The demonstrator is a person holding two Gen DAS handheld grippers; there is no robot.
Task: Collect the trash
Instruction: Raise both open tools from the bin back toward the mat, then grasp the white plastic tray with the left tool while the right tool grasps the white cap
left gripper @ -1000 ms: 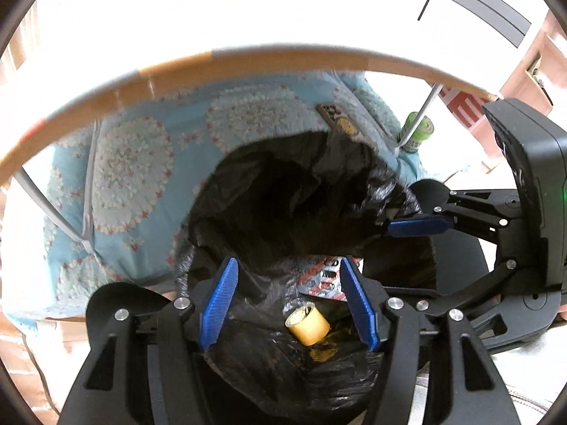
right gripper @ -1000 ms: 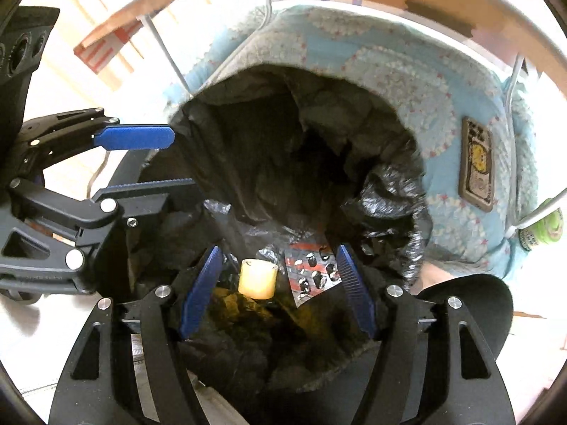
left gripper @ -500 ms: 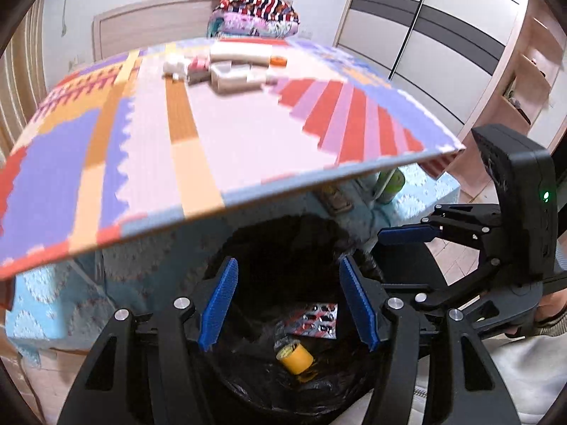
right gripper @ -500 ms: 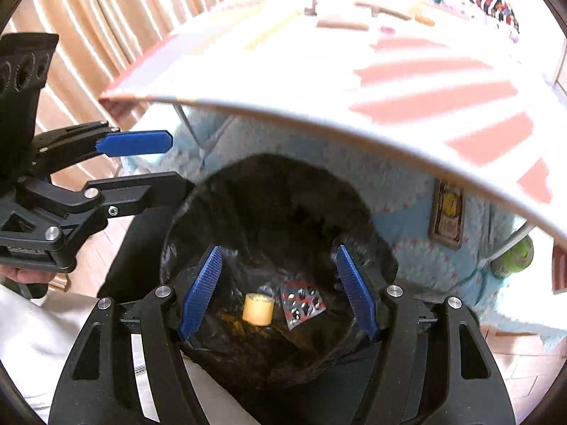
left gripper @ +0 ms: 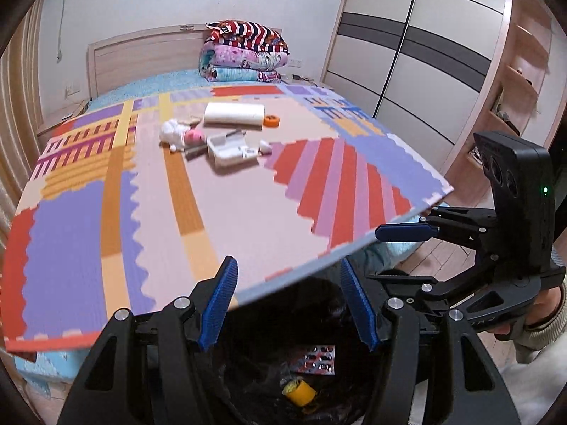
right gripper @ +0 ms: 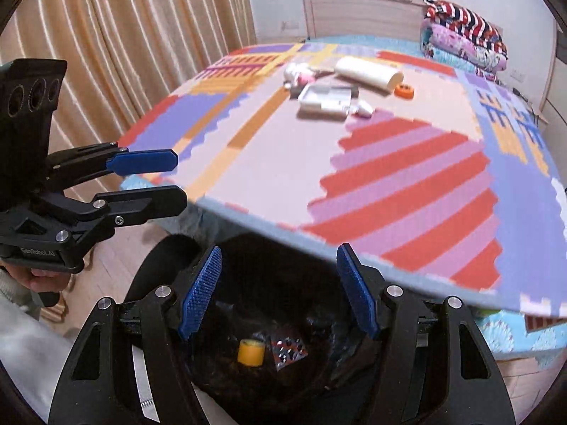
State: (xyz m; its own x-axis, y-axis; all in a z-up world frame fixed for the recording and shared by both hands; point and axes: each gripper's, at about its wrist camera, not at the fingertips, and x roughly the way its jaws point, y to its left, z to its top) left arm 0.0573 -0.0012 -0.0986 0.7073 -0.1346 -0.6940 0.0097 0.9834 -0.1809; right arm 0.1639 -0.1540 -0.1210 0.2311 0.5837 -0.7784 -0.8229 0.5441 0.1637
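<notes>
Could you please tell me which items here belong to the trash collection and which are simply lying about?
Job:
black trash bag
yellow tape roll
blister pack
orange tape roll
plastic box

Lying about:
folded blankets
foam mat
curtain

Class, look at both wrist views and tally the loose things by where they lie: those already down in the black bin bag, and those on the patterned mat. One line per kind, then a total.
In the black bin bag:
yellow tape roll: 1
blister pack: 1
On the patterned mat:
white roll: 1
orange tape roll: 1
plush toy: 1
white open box: 1
Total: 6
</notes>
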